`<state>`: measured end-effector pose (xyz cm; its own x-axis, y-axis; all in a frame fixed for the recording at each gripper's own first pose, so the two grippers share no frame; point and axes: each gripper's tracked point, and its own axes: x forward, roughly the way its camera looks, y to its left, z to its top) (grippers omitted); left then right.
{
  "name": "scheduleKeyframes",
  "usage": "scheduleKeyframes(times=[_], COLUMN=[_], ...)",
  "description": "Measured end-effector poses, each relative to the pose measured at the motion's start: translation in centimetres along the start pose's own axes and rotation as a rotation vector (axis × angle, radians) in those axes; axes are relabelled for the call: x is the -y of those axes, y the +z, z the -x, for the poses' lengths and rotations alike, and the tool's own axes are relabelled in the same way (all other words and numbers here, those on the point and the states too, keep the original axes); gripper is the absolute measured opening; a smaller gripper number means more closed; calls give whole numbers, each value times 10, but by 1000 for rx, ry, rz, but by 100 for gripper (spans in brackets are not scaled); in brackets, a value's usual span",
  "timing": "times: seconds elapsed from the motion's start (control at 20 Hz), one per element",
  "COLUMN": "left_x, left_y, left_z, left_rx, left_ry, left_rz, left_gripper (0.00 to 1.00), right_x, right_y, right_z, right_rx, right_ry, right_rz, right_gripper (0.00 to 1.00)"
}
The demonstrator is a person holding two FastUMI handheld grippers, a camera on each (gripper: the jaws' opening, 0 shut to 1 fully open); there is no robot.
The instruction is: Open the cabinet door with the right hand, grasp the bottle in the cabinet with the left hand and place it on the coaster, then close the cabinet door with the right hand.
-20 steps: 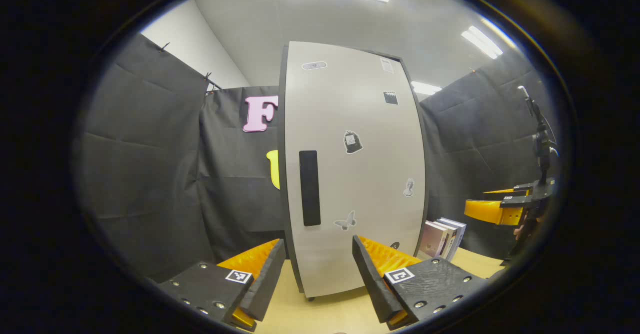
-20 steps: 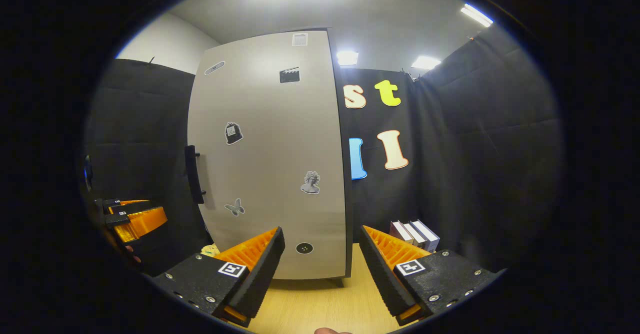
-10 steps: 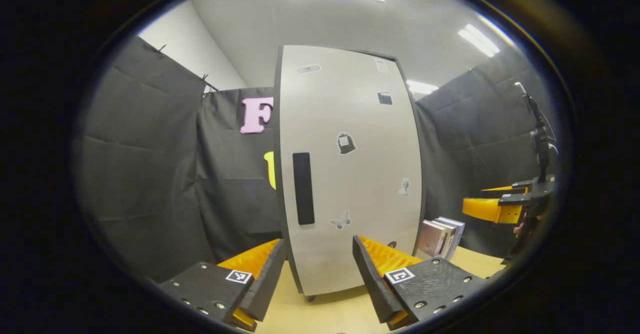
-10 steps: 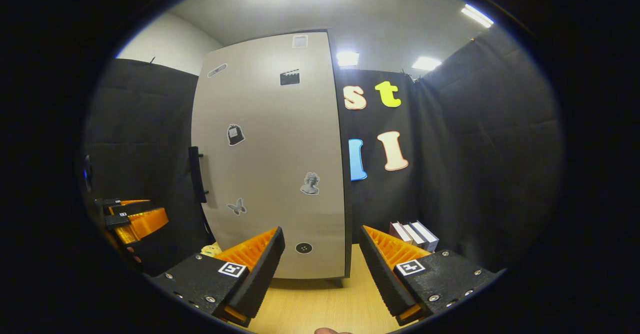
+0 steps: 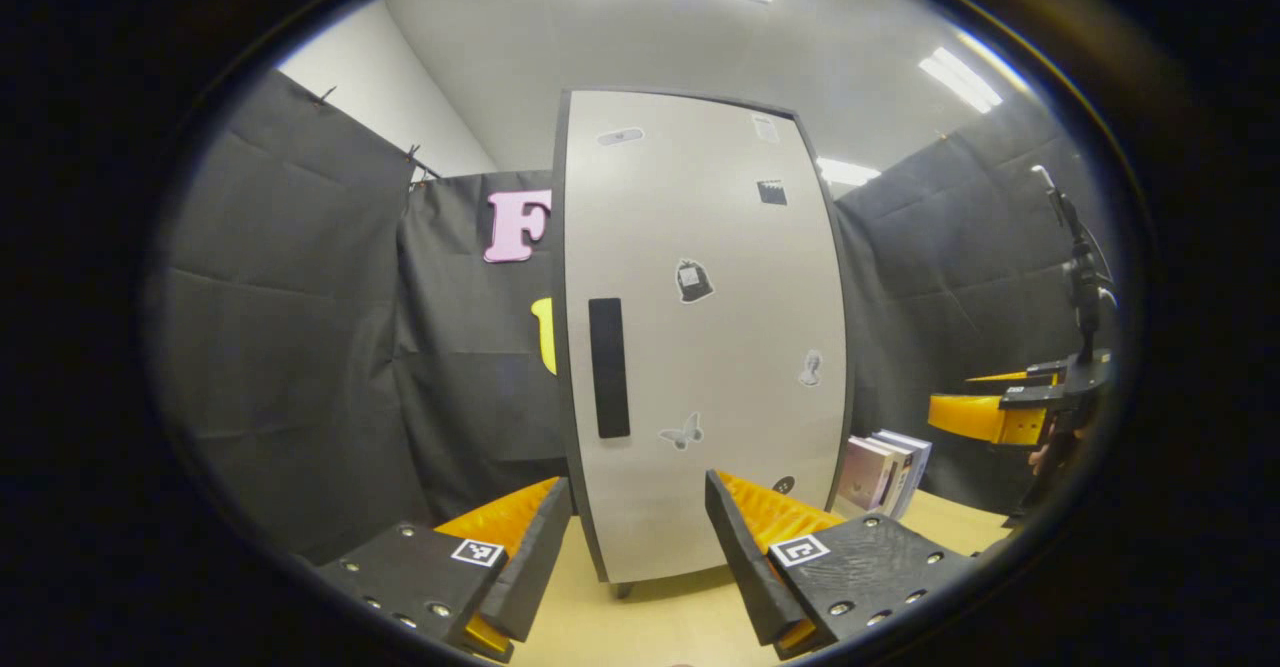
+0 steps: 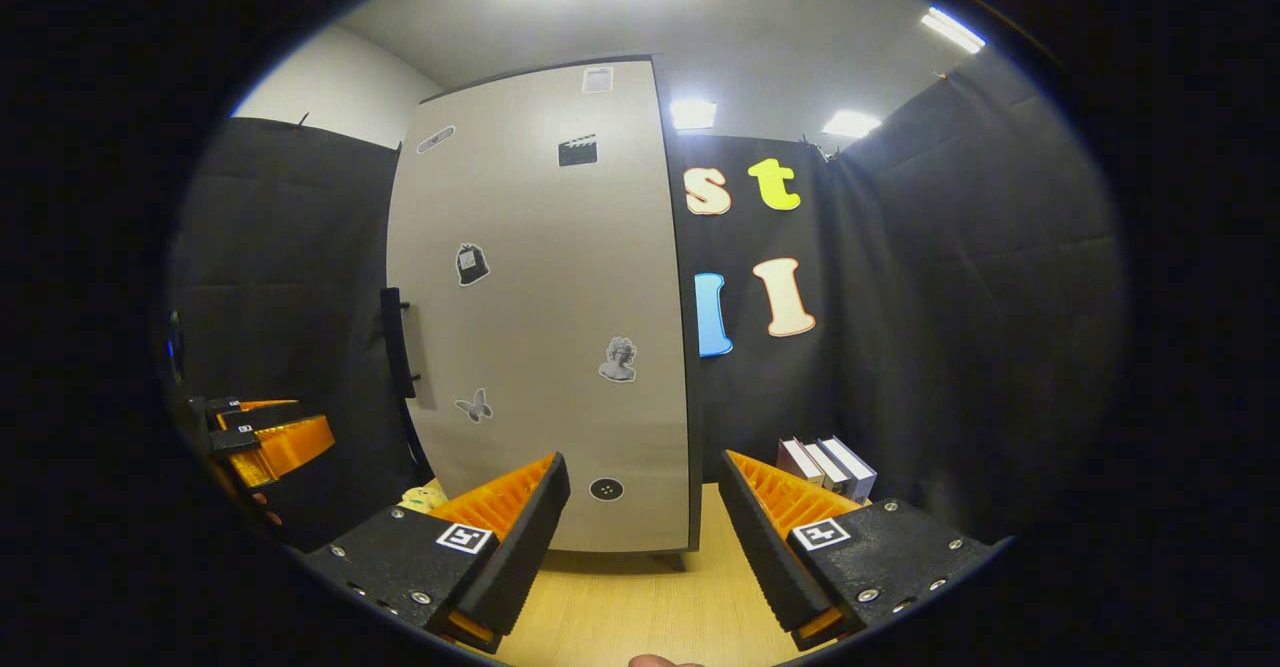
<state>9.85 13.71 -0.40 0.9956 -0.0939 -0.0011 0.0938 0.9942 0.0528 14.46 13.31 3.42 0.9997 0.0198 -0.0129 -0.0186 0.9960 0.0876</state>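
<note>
In the left gripper view the cabinet door (image 5: 700,337) sits slightly further left ahead of the left tool (image 5: 637,547) than a second ago. In the right gripper view its handle (image 6: 398,342) has edged right, nearer the right tool (image 6: 643,537).

Wooden table (image 6: 650,612) carries cabinet (image 6: 550,347) (books (image 6: 828,467) beside).

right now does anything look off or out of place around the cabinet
Nothing stands out. The cabinet door is shut and sits straight, its handle intact. The books stand upright beside it on the table. Both grippers, left and right, are open and empty.
</note>
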Motion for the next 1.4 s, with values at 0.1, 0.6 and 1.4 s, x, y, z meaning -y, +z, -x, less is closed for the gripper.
scheduleKeyframes(times=[0.1,0.6,1.4], left_x=[0,0,-1], left_y=[-1,-4,-6], left_z=[-1,-3,-3], left_rx=[-2,-6,-13], left_ry=[-1,-2,2], left_rz=[-1,-2,-6], left_gripper=[81,81,81], right_x=[-1,-1,2], right_y=[-1,-1,-1], right_z=[-1,-2,-2], right_rx=[0,0,3], right_ry=[0,-2,4], right_rz=[1,2,1], right_gripper=[93,93,93])
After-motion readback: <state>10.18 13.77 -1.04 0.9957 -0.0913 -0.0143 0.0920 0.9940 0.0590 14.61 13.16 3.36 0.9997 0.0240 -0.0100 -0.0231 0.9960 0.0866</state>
